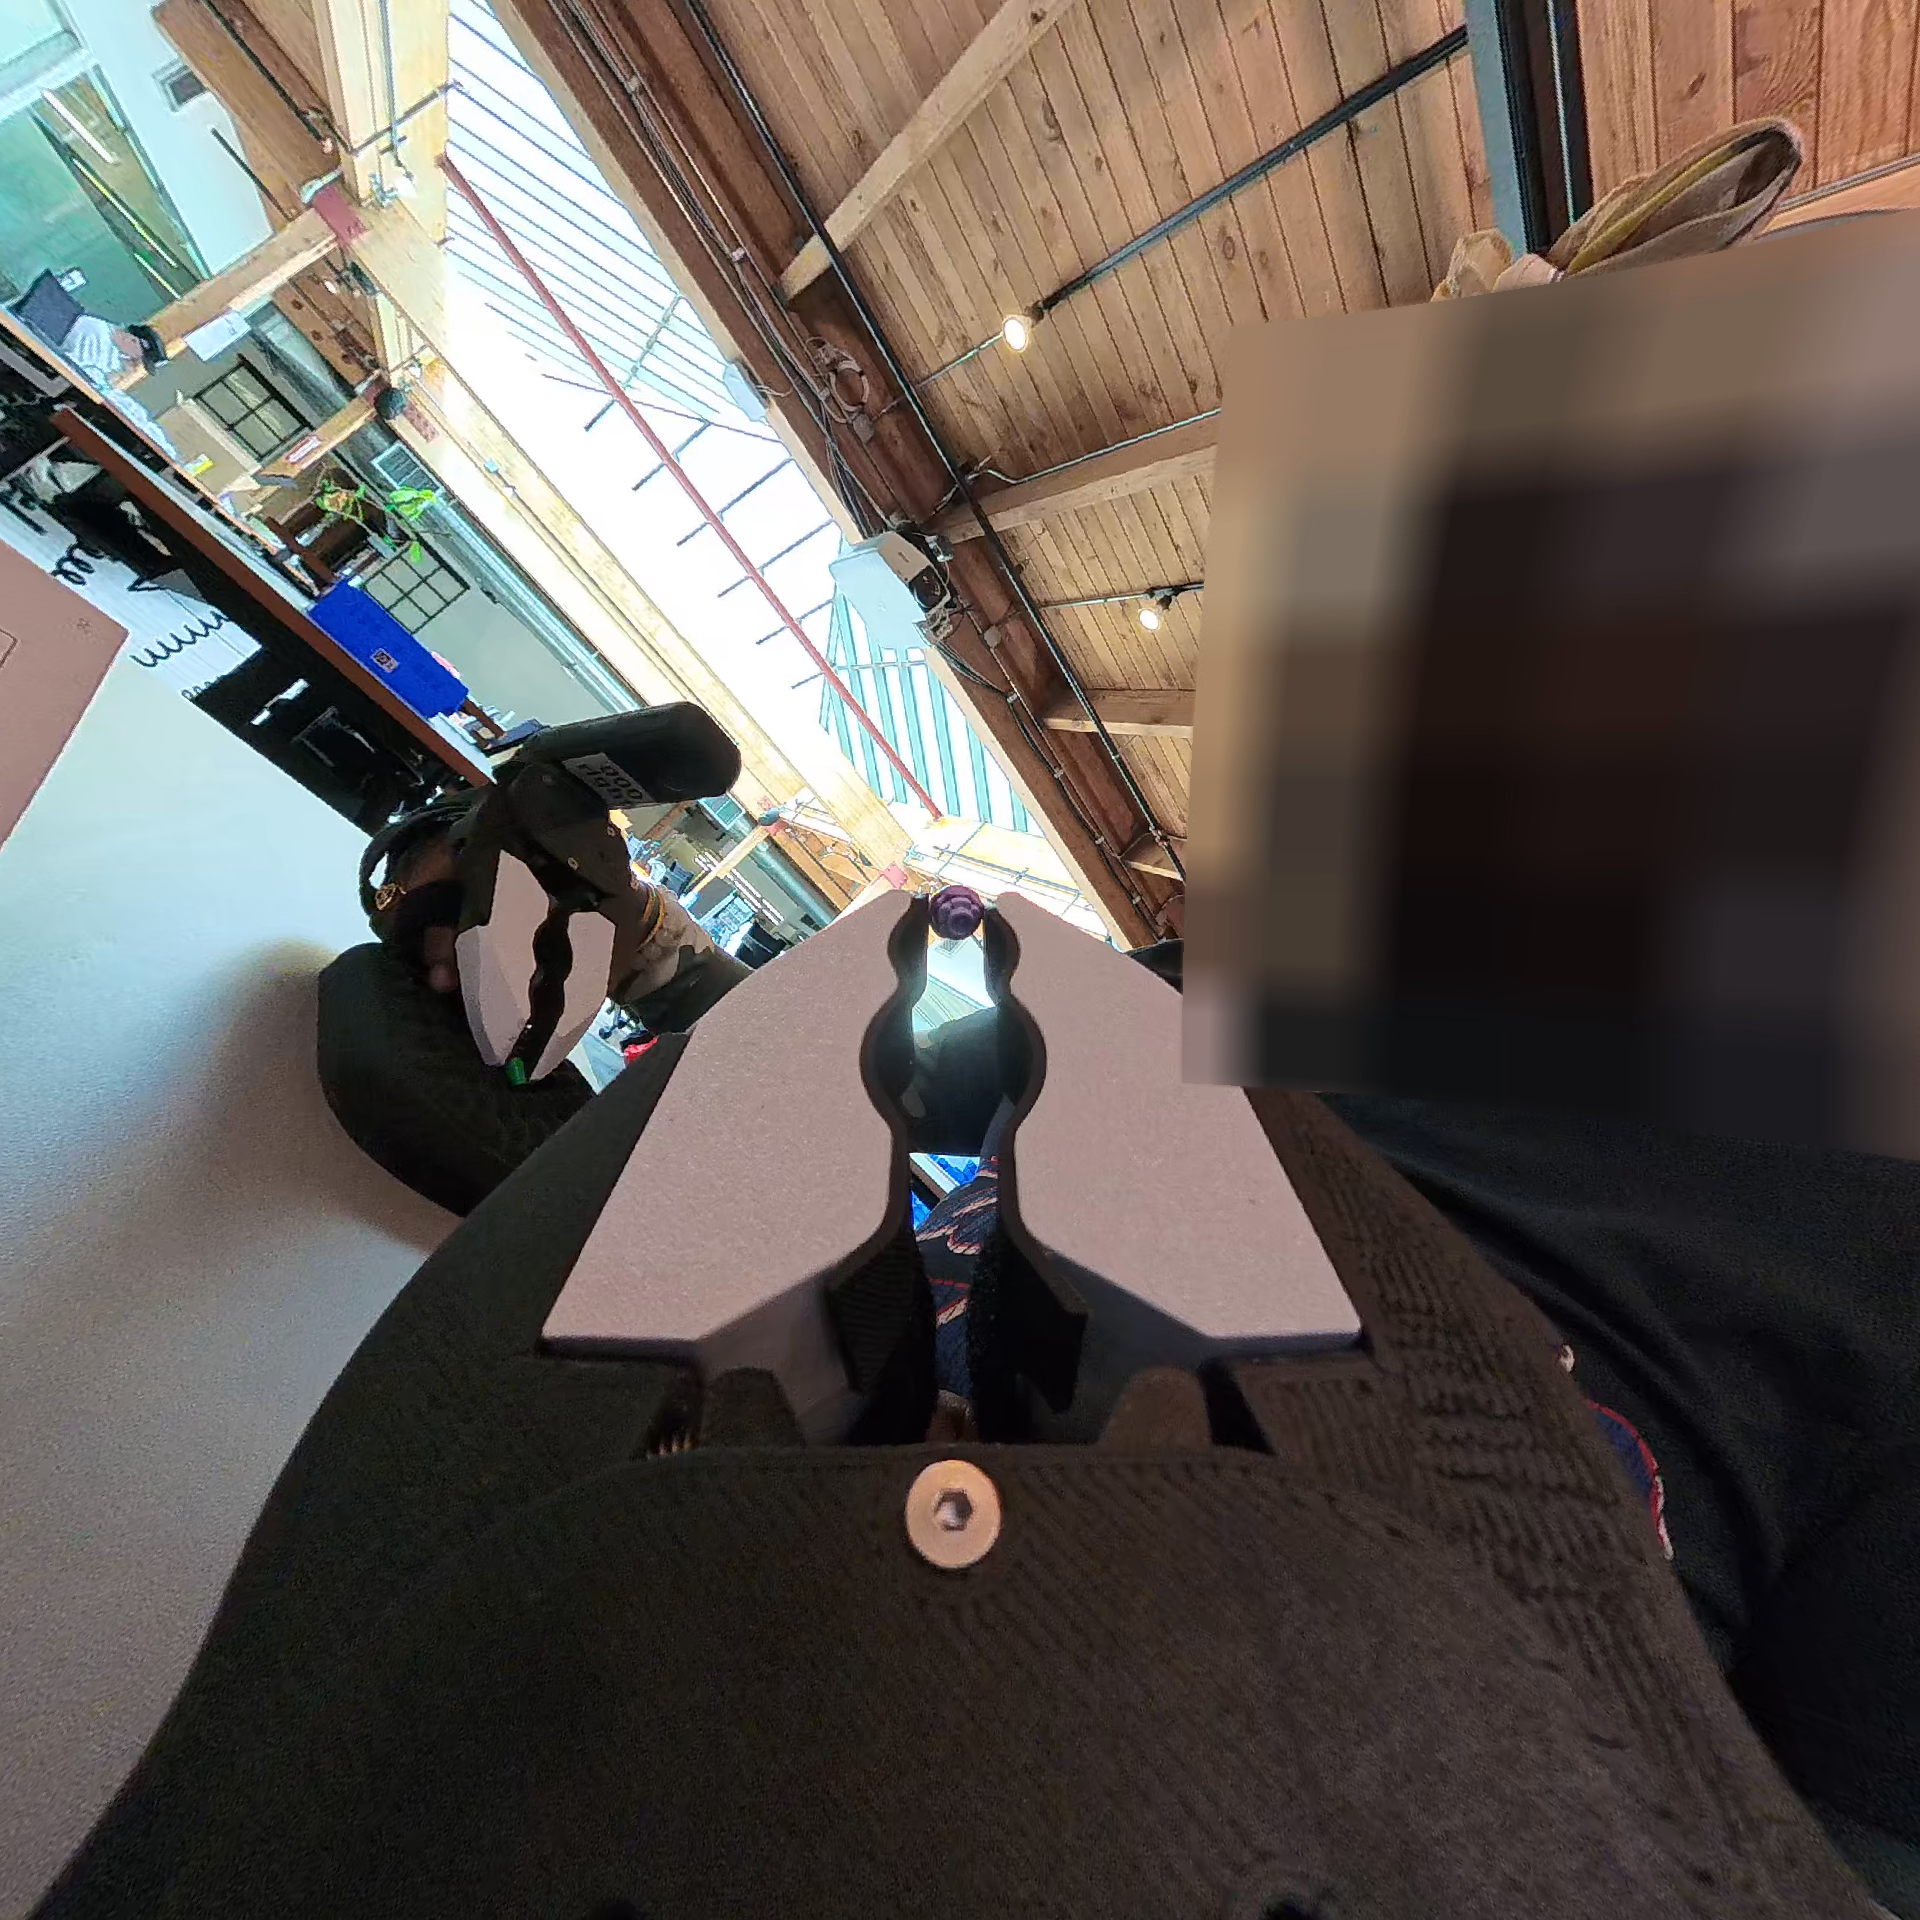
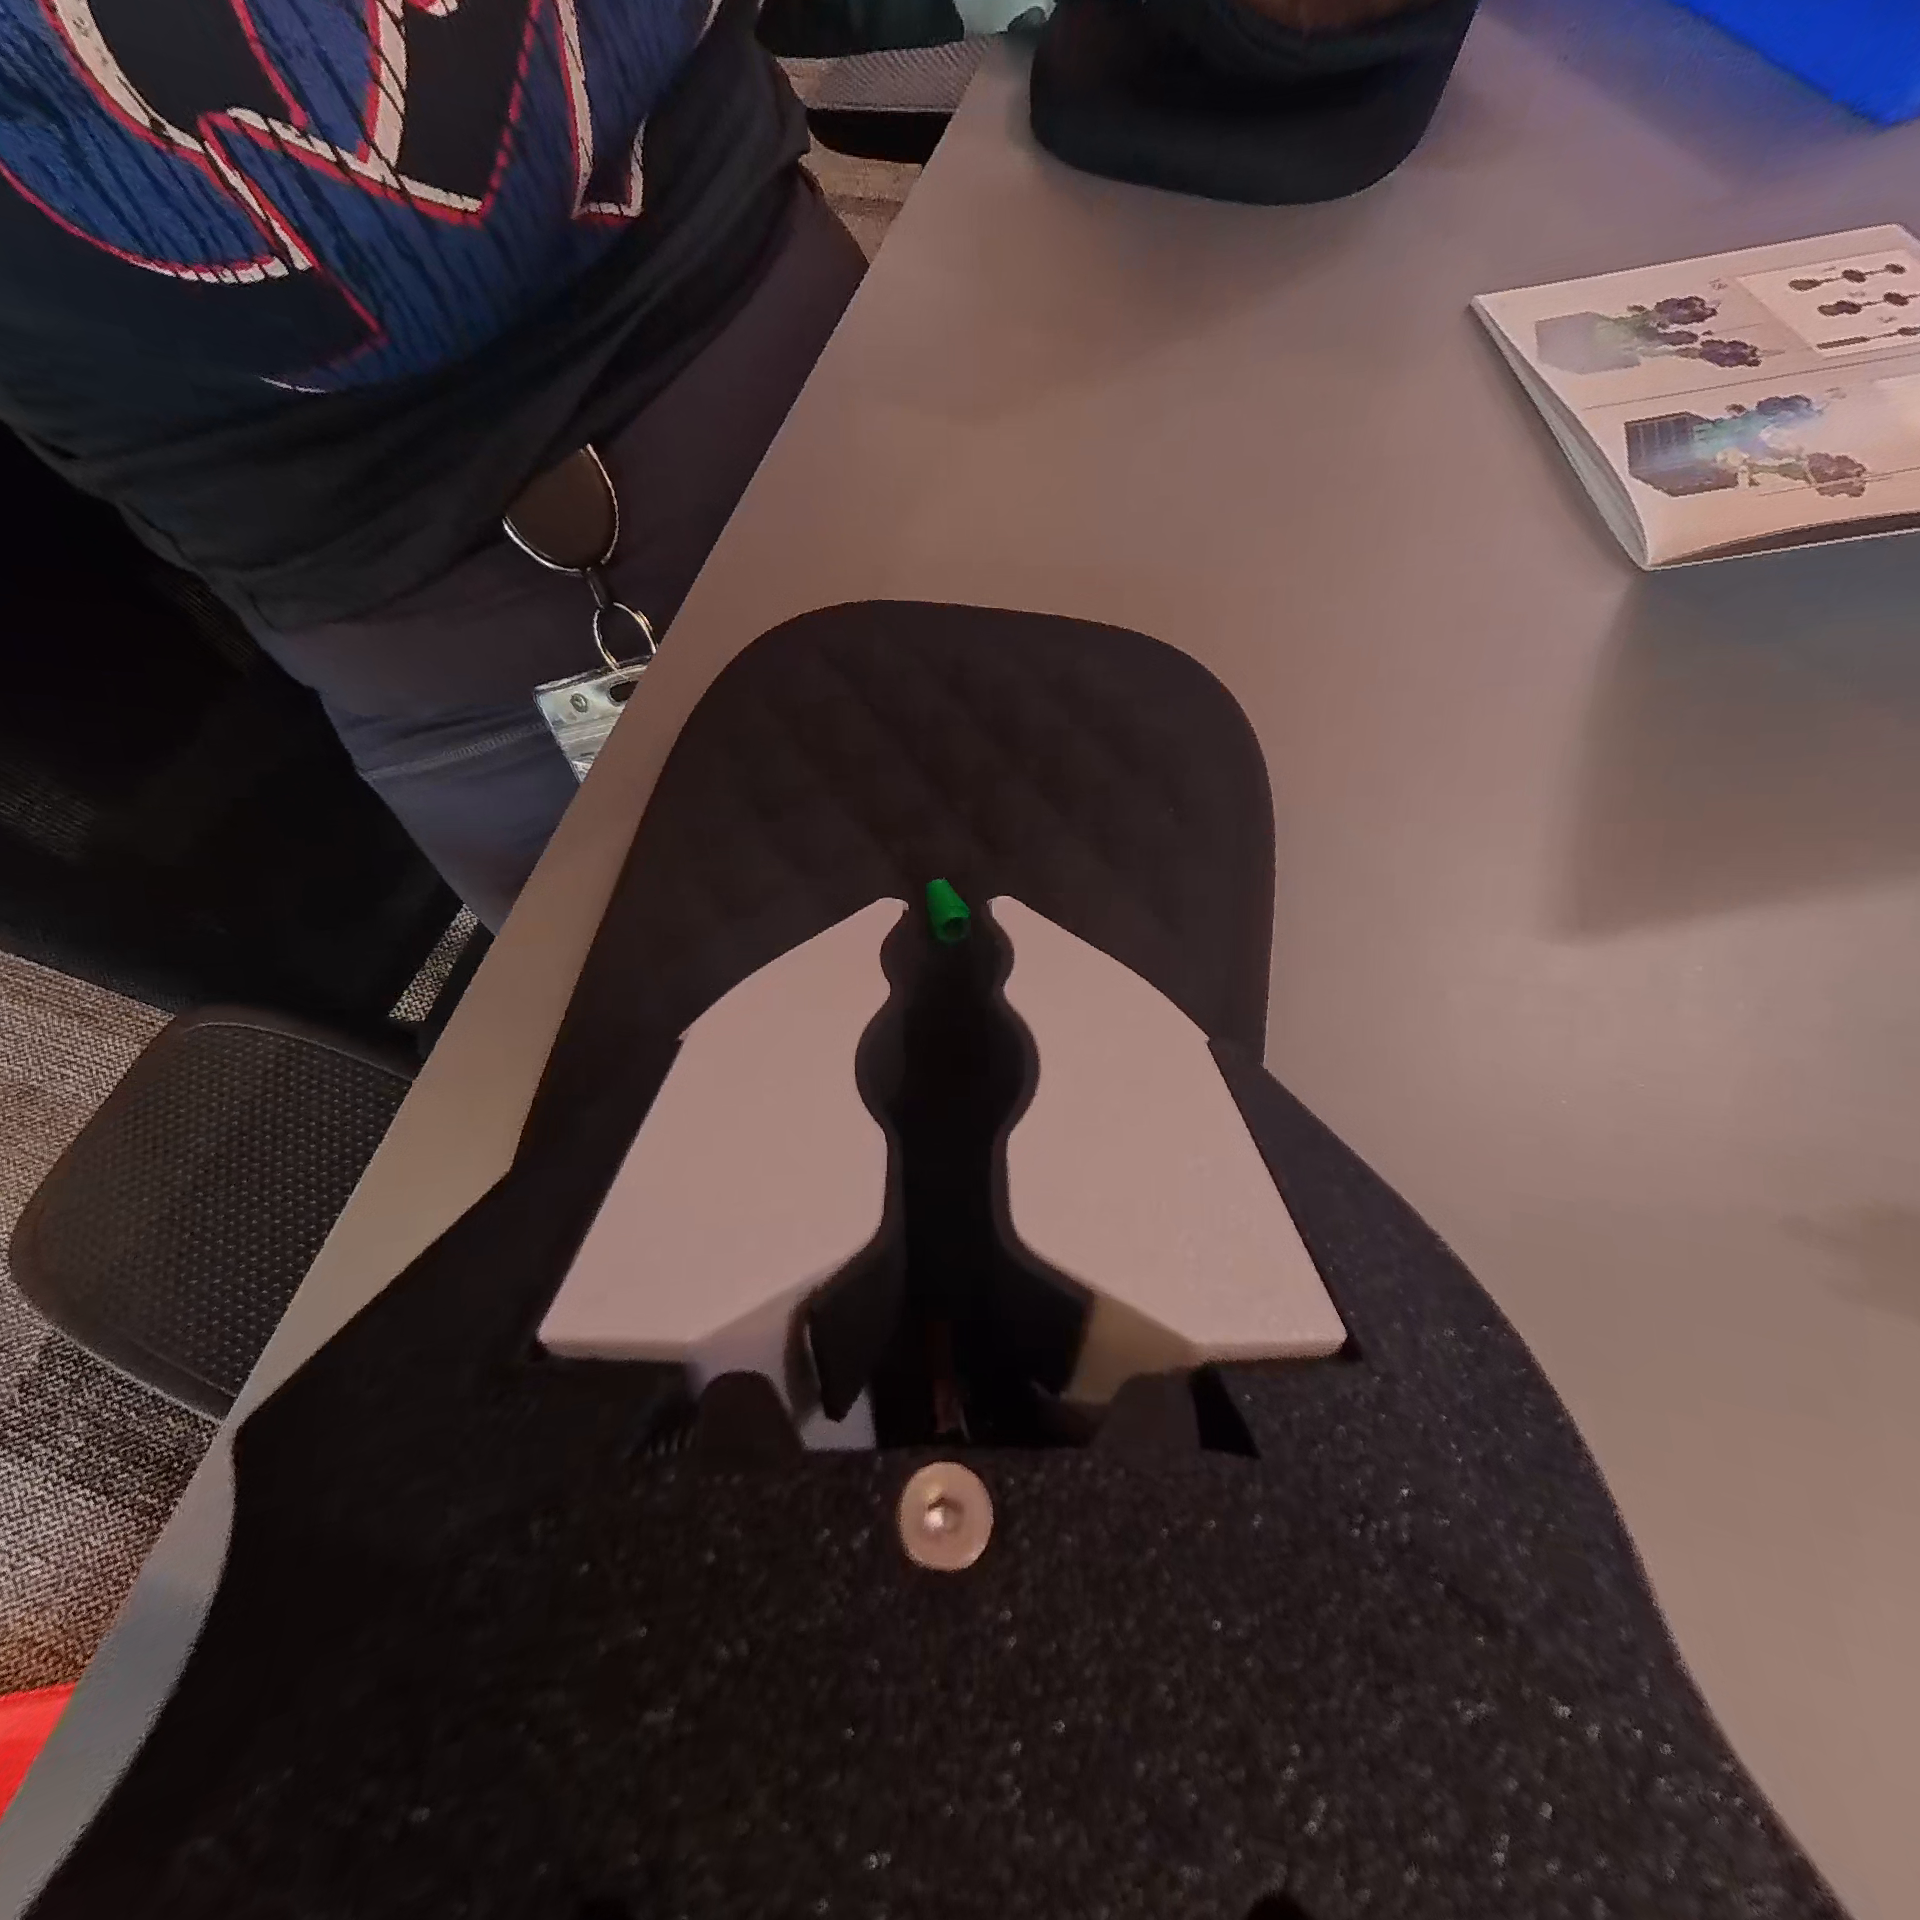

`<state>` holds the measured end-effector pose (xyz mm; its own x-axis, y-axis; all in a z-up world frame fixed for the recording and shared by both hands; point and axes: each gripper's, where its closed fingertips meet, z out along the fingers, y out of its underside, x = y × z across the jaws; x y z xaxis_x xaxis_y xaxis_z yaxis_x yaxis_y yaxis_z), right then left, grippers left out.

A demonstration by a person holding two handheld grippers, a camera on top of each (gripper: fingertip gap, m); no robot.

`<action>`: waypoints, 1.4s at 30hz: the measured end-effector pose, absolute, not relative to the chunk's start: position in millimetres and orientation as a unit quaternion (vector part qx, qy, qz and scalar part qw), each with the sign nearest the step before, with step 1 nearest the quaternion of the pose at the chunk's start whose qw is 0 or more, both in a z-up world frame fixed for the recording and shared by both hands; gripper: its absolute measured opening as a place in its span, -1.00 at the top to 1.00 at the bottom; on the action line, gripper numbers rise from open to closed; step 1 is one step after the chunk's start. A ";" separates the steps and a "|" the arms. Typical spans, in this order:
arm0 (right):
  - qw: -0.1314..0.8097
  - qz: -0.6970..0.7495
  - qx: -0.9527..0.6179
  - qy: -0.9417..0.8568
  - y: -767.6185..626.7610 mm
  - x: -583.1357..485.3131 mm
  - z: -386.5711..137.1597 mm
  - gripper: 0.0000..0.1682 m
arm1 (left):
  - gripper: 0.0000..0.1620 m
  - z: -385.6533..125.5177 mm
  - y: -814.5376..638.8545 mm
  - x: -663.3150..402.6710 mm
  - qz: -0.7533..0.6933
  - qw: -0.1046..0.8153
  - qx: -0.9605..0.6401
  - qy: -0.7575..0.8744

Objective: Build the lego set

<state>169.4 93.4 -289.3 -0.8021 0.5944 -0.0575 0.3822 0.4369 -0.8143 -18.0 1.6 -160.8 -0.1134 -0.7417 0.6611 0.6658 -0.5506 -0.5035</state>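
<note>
My left gripper points up toward the ceiling and is shut on a small purple flower-shaped lego piece at its fingertips. My right gripper is shut on a small green lego piece at its tips, above the grey table. The right gripper also shows in the left wrist view, farther off to the left, with the green piece at its tips. The left gripper's black body lies just beyond the right gripper's tips.
An open instruction booklet lies on the table at the right. A person in a dark top stands at the table's left edge. A black chair seat is below the edge. A blue thing is at the far corner. Some 25 centimeters of space lies between my two pairs of fingers.
</note>
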 end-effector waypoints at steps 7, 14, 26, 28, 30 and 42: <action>0.142 0.439 -0.294 -0.837 92.6 167.1 -289.1 0.90 | 0.88 -161.3 2.2 -18.2 -0.744 0.473 -0.471 0.038; 0.307 0.453 -0.384 -0.743 96.4 120.6 -235.9 0.91 | 0.87 -162.1 10.4 -25.9 -0.692 0.532 -0.487 0.014; 0.502 0.468 -0.281 -0.671 27.6 -25.8 -164.6 0.91 | 0.89 -167.5 19.1 -32.5 -0.538 0.636 -0.552 0.039; 0.508 0.472 -0.262 -0.671 24.5 -29.9 -168.4 0.91 | 0.89 -168.4 17.2 -30.2 -0.530 0.635 -0.559 0.059; 0.515 0.469 -0.242 -0.675 22.3 -29.0 -171.6 0.91 | 0.89 -168.4 15.4 -27.2 -0.537 0.628 -0.558 0.071; 0.508 0.477 -0.202 -0.687 14.8 -16.3 -177.4 0.91 | 0.89 -178.6 10.7 -6.2 -0.610 0.527 -0.580 0.121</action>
<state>-16.3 14.8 -177.4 -0.4011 0.7636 0.5060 -0.2074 0.4623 -0.8621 -6.2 10.7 -178.6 0.2267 -0.7826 0.5798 0.5026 -0.4159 -0.7579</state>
